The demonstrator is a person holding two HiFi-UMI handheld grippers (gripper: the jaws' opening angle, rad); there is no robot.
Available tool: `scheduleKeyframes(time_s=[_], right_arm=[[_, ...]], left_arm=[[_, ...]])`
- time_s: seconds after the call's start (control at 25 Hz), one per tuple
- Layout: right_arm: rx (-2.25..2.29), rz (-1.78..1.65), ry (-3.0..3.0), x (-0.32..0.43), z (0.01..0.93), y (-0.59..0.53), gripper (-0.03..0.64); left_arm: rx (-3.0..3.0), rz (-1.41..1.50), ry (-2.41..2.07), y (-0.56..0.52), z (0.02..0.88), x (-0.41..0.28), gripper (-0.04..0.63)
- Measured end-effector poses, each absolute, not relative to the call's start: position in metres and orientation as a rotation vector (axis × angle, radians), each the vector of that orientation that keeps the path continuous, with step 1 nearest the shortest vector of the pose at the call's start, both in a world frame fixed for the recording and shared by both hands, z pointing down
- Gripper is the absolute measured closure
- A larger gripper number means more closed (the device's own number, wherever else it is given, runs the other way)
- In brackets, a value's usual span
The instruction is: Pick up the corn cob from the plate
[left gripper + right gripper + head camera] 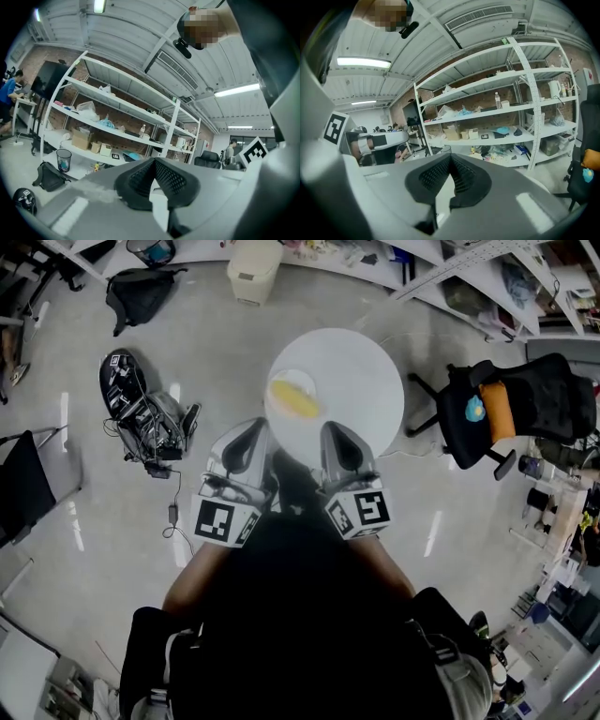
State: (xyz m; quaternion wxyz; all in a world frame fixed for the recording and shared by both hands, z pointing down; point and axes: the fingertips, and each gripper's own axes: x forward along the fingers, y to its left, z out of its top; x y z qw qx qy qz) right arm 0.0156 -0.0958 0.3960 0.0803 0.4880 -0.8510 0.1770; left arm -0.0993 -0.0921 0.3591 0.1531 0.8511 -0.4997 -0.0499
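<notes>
The yellow corn cob (pixel 296 400) lies on a pale plate (pixel 277 383) at the left side of a round white table (pixel 361 381). My left gripper (pixel 253 430) hovers just below and left of the plate, my right gripper (pixel 336 433) just below and right of it, both at the table's near edge. Neither touches the cob. In the left gripper view the left gripper (pixel 154 163) has its black pads together with nothing between them. The right gripper (pixel 450 159) in its own view stands the same way. Both gripper views look over the room, so cob and plate are hidden there.
A black office chair (pixel 511 409) with an orange cushion stands right of the table. On the floor to the left lie a tangle of cables and gear (pixel 145 413) and a black bag (pixel 141 292). A white bin (pixel 253 273) stands beyond the table. White shelving (pixel 497 117) lines the wall.
</notes>
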Motion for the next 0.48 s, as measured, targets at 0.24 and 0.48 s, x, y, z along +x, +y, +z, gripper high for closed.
scheduleKeyframes(time_s=[0.24, 0.48], right_arm=[[1.401, 0.576, -2.5, 0.017, 0.43, -0.117, 0.607], [1.323, 0.623, -2.464, 0.016, 0.468, -0.131, 0.607]], left_arm=[[2.386, -0.112, -1.434, -0.113, 0.382, -0.091, 0.592], [2.323, -0.083, -1.42, -0.129, 0.413, -0.083, 0.592]])
